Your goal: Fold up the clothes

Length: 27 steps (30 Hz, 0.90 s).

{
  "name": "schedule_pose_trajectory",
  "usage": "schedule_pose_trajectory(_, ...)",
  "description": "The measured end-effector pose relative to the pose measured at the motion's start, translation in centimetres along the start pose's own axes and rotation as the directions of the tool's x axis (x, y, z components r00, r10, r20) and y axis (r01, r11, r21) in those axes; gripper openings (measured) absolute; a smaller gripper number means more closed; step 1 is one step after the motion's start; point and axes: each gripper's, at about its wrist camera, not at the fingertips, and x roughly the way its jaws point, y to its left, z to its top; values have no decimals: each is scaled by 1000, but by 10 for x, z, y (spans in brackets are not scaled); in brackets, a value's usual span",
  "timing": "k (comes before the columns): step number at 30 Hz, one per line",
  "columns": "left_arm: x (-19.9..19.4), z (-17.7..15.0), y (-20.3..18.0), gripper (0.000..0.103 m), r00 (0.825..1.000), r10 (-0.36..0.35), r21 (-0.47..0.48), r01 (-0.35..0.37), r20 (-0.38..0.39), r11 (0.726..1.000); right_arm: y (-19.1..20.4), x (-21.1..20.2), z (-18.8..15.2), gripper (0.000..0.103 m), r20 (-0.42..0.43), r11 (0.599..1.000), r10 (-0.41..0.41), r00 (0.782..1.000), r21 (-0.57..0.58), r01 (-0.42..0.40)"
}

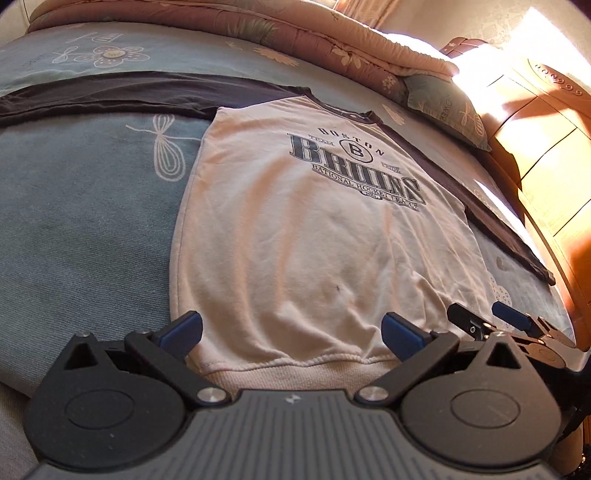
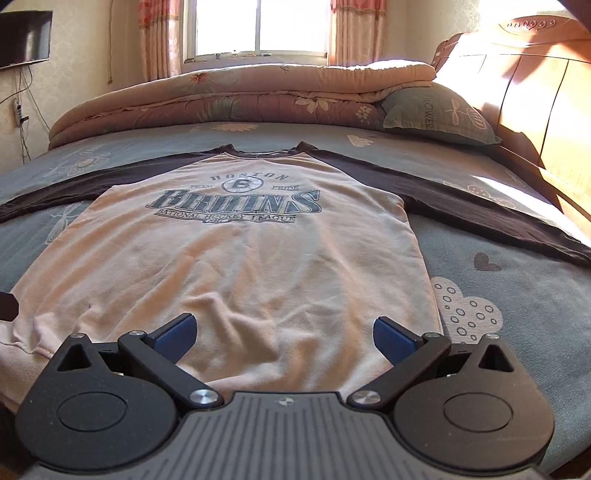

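A pale pink raglan sweatshirt (image 1: 314, 236) (image 2: 236, 266) with dark sleeves and a "Boston Bruins" print lies face up and spread flat on the bed, hem toward me. My left gripper (image 1: 293, 334) hovers open over the hem's left part, with nothing between its blue pads. Over the hem's right part my right gripper (image 2: 284, 338) is open too and holds nothing. In the left wrist view the right gripper (image 1: 484, 317) shows at the lower right. The dark sleeves (image 2: 480, 210) stretch out to both sides.
The bed has a blue-grey patterned sheet (image 2: 517, 295). A folded floral quilt (image 2: 258, 96) lies along the far side, and a pillow (image 2: 439, 114) rests at the far right. A wooden headboard (image 2: 546, 110) runs along the right. A window with curtains (image 2: 258, 26) is behind.
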Motion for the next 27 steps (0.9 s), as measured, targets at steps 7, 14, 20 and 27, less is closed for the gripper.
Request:
schedule_pose_trajectory(7,-7,3,-6,102,999,-50,-26,51,21,998,-6,8,-3,103,-72,997,49,996,68,-45)
schedule_pose_trajectory(14,1,-1,-19,102,999,-45,50,44,15,998,-13,7,-12,103,-87,997,43,995,64,-38)
schedule_pose_trajectory(20,8,-8,0,102,997,-70,-33,69,-28,997,0,13,-13,103,-110,1000,-28,994,-2,28)
schedule_pose_trajectory(27,11,22,-7,102,998,-61,4,61,5,998,1,13,-16,103,-92,999,-29,995,-20,27)
